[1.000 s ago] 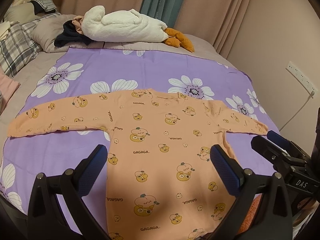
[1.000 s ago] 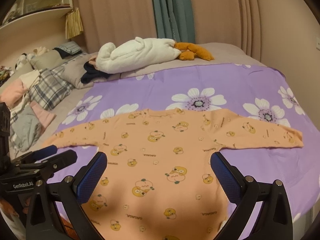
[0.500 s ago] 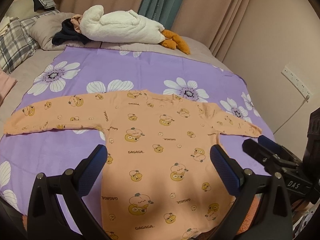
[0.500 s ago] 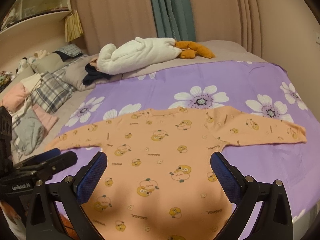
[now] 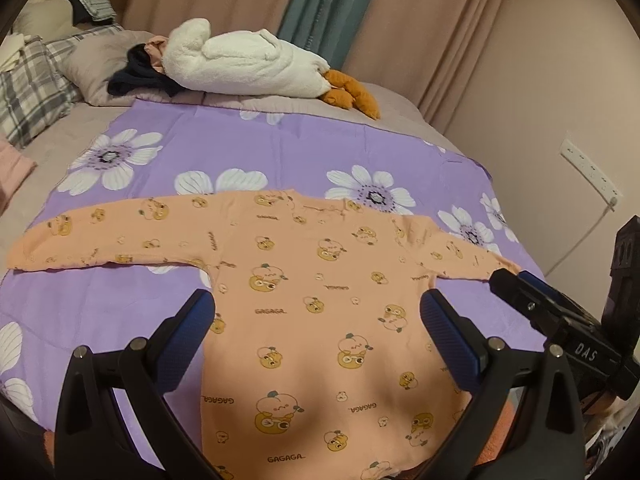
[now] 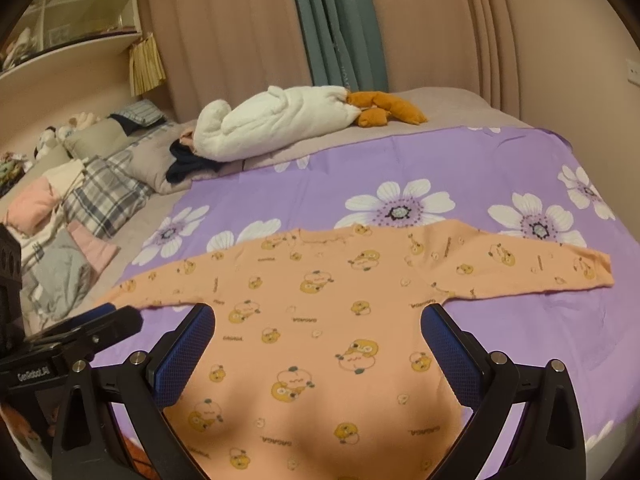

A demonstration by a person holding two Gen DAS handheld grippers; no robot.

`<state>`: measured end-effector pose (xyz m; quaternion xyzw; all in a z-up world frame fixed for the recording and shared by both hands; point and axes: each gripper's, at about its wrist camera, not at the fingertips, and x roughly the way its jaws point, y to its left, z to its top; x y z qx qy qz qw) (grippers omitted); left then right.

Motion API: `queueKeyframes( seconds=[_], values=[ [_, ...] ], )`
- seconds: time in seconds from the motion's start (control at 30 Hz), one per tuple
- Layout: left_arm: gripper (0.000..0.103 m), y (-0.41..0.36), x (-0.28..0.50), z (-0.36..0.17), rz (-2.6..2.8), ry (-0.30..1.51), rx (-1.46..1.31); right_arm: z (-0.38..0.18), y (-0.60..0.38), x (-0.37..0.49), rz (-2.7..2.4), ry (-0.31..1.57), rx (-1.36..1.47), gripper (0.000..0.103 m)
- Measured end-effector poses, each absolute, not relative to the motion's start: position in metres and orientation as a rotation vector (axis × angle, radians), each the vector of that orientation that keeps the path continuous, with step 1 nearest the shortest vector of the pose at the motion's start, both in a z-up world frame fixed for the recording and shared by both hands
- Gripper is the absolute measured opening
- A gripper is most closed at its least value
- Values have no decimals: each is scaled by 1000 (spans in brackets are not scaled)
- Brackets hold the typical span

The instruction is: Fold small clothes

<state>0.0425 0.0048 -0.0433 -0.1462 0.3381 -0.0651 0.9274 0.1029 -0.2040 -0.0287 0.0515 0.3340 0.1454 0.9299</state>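
Both tongs spread wide, empty: left tongs (image 5: 316, 316), right tongs (image 6: 318, 330), hovering over near edge of bed (image 5: 404, 106). Orange shirt (image 5: 320, 320) flat on purple sheet (image 5: 280, 148), sleeves out. We judge it light, limp; pinch cuffs, fold inward.

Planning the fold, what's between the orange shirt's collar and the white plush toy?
Only purple flowered sheet, no clothes, between shirt and toy; right wrist view.
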Motion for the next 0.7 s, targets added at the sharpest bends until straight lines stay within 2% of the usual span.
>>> queueKeyframes(
  seconds=[0.3,0.7],
  values=[
    [102,8,35,-37,-99,636,-300,-2,-198,94,330,557,53,102],
    [103,-6,11,-23,-98,602,-276,20,-208,71,368,512,31,102]
  ],
)
